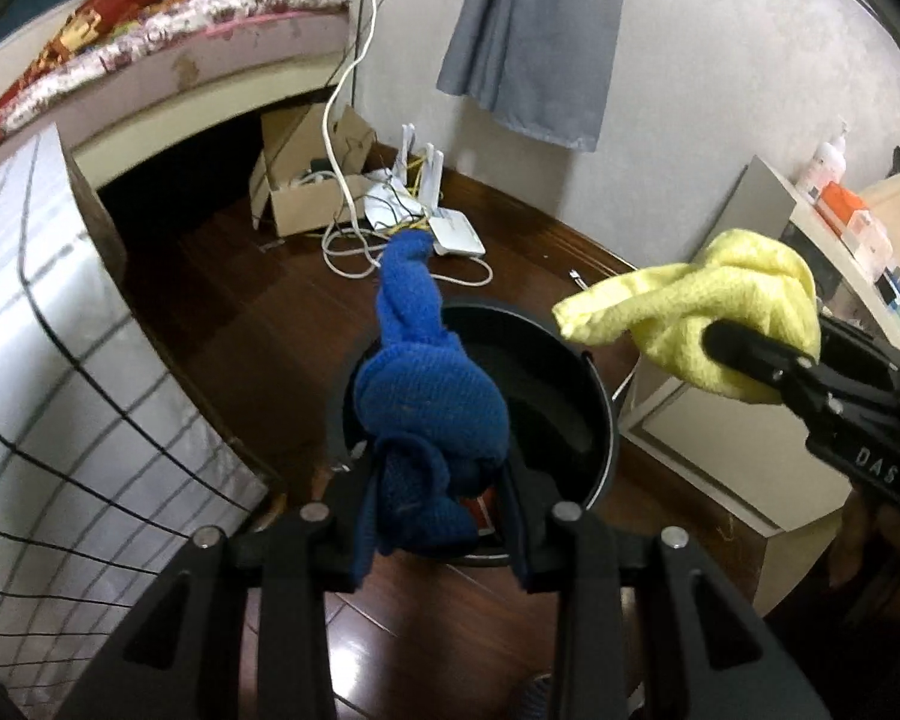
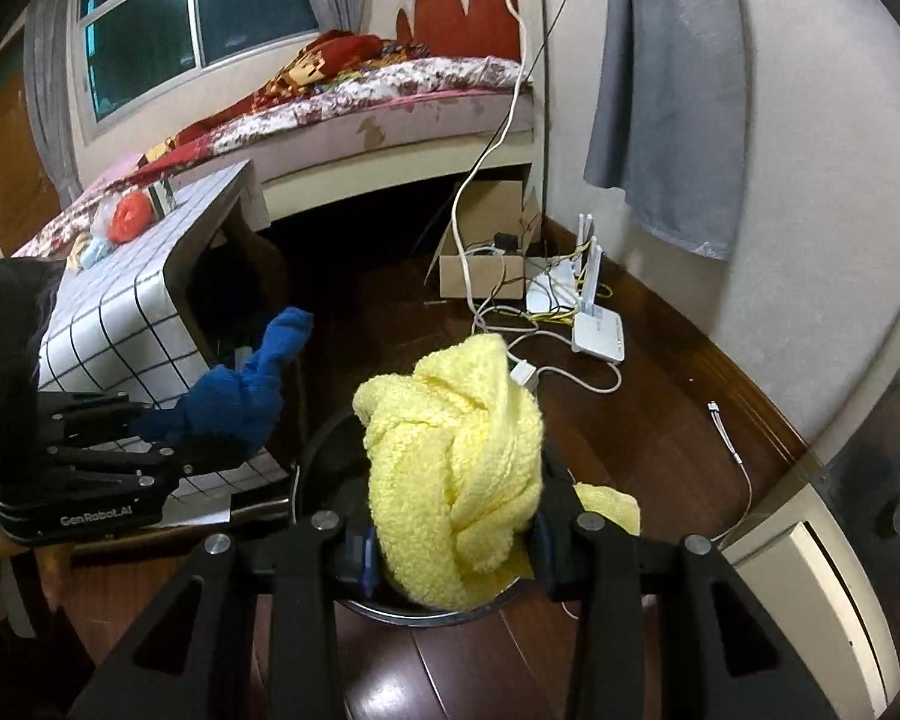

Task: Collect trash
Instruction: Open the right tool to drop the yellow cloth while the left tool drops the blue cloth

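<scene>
My left gripper (image 1: 435,474) is shut on a knotted blue cloth (image 1: 426,396) and holds it above the near rim of a round black bin (image 1: 594,414) on the floor. My right gripper (image 2: 456,516) is shut on a knotted yellow cloth (image 2: 456,462) and holds it over the same bin (image 2: 324,450). In the left wrist view the yellow cloth (image 1: 720,312) and the right gripper (image 1: 750,354) hang to the right of the bin. In the right wrist view the blue cloth (image 2: 240,390) and the left gripper (image 2: 168,450) are at the left.
A low table with a white grid cloth (image 2: 126,312) stands left of the bin, with an orange ball and small items on it. A cardboard box (image 2: 486,264), routers (image 2: 597,324) and cables lie by the wall. A white cabinet (image 1: 702,444) stands right. A bed (image 2: 390,96) is behind.
</scene>
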`<state>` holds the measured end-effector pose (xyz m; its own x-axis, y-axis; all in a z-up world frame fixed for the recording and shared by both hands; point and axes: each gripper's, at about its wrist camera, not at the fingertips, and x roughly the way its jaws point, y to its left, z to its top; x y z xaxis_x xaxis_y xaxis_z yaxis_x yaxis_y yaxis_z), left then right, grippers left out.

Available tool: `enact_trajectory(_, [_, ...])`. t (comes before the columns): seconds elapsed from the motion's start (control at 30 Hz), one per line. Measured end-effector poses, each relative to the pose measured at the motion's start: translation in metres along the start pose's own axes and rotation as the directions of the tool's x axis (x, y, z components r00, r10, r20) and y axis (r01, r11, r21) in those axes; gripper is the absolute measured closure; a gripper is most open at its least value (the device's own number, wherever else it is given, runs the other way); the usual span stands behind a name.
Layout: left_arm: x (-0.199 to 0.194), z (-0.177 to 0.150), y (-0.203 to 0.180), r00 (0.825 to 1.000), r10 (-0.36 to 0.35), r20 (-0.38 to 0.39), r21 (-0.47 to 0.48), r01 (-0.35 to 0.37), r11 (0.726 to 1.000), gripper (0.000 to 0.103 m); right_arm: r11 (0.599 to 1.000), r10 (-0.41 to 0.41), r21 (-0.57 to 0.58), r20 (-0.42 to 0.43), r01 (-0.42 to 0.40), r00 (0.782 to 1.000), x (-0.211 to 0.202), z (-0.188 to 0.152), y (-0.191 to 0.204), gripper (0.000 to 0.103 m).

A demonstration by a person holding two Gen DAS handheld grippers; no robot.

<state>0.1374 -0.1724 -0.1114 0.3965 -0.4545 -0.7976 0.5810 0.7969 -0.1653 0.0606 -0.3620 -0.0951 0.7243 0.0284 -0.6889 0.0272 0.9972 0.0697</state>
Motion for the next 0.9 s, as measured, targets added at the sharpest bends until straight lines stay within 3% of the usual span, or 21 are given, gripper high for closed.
enact_trajectory(0.2, [0.018,-0.002,-0.002,0.998,-0.042,-0.04,0.005,0.042,0.999,0.067,0.999,0.017,-0.032,-0.056,-0.018,0.998,0.025,-0.004,0.001,0.063])
enact_trajectory(0.37, [0.05,-0.004,-0.001,0.988,-0.082,-0.13,0.028,0.087,0.996,0.067,0.998,0.029,-0.058,-0.146,-0.038,0.989,0.057,-0.01,-0.002,0.062])
enact_trajectory(0.67, [0.073,0.008,0.009,0.98,-0.132,-0.151,-0.027,0.13,0.991,0.065,0.989,0.069,-0.109,-0.228,-0.096,0.971,0.09,-0.013,-0.001,0.059])
enact_trajectory(0.73, [0.075,0.009,0.01,0.98,-0.14,-0.14,-0.033,0.137,0.99,0.057,0.988,0.069,-0.12,-0.225,-0.098,0.972,0.095,-0.014,-0.001,0.055])
enact_trajectory(0.77, [0.077,0.009,0.01,0.98,-0.153,-0.125,-0.048,0.148,0.988,0.05,0.987,0.073,-0.125,-0.233,-0.105,0.97,0.1,-0.016,-0.001,0.047])
enact_trajectory(0.8, [0.078,0.008,0.012,0.979,-0.164,-0.118,-0.066,0.157,0.985,0.024,0.987,0.065,-0.124,-0.25,-0.098,0.966,0.107,-0.018,-0.003,0.032])
enact_trajectory(0.83, [0.079,0.006,0.015,0.981,-0.156,-0.115,-0.09,0.146,0.985,0.006,0.99,0.025,-0.124,-0.267,-0.06,0.963,0.114,-0.021,-0.006,0.022])
enact_trajectory(0.87, [0.079,0.005,0.018,0.983,-0.146,-0.113,-0.104,0.135,0.985,0.004,0.992,-0.018,-0.122,-0.292,-0.018,0.956,0.119,-0.024,-0.011,0.004])
enact_trajectory(0.9, [0.078,0.002,0.021,0.985,-0.132,-0.113,-0.118,0.118,0.986,0.004,0.994,-0.032,-0.11,-0.301,-0.001,0.953,0.119,-0.025,-0.015,0.002])
